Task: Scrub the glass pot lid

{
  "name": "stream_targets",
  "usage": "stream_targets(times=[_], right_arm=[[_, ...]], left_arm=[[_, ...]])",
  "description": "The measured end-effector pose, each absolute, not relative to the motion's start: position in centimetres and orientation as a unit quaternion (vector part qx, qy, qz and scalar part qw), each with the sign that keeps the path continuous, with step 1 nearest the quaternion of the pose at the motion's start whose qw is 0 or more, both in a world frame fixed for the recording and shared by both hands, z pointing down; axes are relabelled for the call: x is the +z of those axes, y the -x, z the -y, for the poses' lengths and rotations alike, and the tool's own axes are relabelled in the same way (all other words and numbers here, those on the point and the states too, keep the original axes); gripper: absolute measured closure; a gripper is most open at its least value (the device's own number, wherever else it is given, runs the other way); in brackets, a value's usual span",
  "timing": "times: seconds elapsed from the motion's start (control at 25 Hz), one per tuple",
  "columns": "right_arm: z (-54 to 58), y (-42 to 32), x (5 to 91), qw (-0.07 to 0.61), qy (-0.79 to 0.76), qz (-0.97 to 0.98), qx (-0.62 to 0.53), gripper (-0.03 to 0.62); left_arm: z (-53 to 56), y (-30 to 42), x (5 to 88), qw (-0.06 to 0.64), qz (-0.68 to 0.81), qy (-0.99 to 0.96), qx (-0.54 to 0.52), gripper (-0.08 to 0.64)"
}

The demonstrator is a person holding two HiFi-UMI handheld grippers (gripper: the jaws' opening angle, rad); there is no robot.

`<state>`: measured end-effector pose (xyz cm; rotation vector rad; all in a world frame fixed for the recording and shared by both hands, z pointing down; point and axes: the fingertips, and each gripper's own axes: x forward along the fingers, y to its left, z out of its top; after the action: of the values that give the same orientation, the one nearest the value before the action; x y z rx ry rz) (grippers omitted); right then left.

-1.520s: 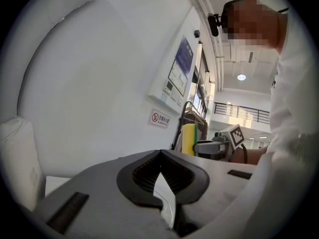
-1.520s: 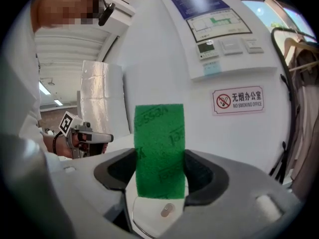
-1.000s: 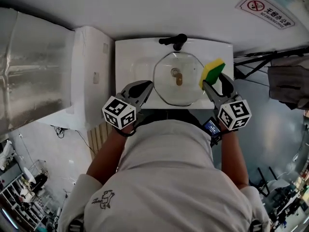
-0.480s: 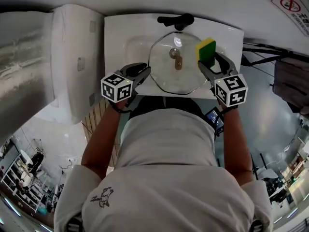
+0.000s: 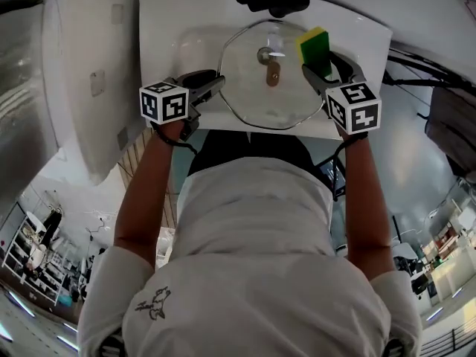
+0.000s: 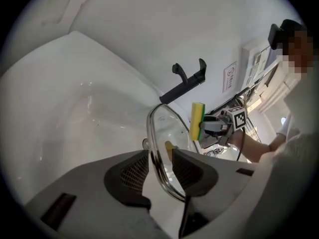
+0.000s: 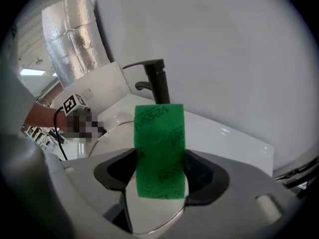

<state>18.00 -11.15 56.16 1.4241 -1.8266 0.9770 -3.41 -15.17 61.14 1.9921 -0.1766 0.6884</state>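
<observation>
The lid [image 5: 253, 95] sits in the sink [image 5: 167, 21], its knob [image 5: 269, 54] near the sink's middle. The tap [image 5: 271, 2] stands at the sink's far edge, behind the lid. From the sink's left side the left gripper [image 5: 218, 85] reaches in, its jaws just opened wider, with the lid's rim between them. At the sink's right side the right gripper [image 5: 320, 64] holds the sponge [image 5: 314, 45] upright by the lid's right edge. The person [image 5: 253, 259] stands at the sink's near edge.

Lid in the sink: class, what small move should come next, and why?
Probably bring the sponge down onto the lid glass to begin scrubbing. The right gripper is shut on the sponge beside the lid's right edge. The left gripper has just been opening, the lid's rim loose between its fingers, so the lid seems to rest in the sink.
</observation>
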Motion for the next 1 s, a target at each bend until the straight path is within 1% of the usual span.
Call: stream_targets(times=[0.16, 0.36, 0.48, 0.72, 0.88, 1.0], right_arm=[[12.0, -17.8, 58.4, 0.323, -0.526, 0.69, 0.379, 0.296], [13.0, -17.5, 59.8, 0.337, -0.513, 0.689, 0.386, 0.296], [13.3, -17.2, 60.5, 0.35, -0.504, 0.686, 0.39, 0.296], [13.7, -16.5, 61.9, 0.392, -0.491, 0.677, 0.383, 0.296], [14.0, -15.5, 62.4, 0.434, -0.49, 0.664, 0.361, 0.296], [14.3, -13.8, 62.4, 0.441, -0.479, 0.673, 0.35, 0.296]], left_arm=[[15.2, 3.2, 62.8, 0.502, 0.068, -0.812, 0.29, 0.407], [15.4, 2.5, 63.1, 0.518, 0.064, -0.81, 0.267, 0.408], [15.5, 2.3, 63.1, 0.517, 0.062, -0.813, 0.26, 0.473], [15.5, 2.3, 63.3, 0.531, 0.065, -0.809, 0.244, 0.483], [15.6, 2.3, 63.1, 0.534, 0.063, -0.809, 0.24, 0.485], [15.6, 2.2, 63.1, 0.534, 0.067, -0.809, 0.237, 0.485]])
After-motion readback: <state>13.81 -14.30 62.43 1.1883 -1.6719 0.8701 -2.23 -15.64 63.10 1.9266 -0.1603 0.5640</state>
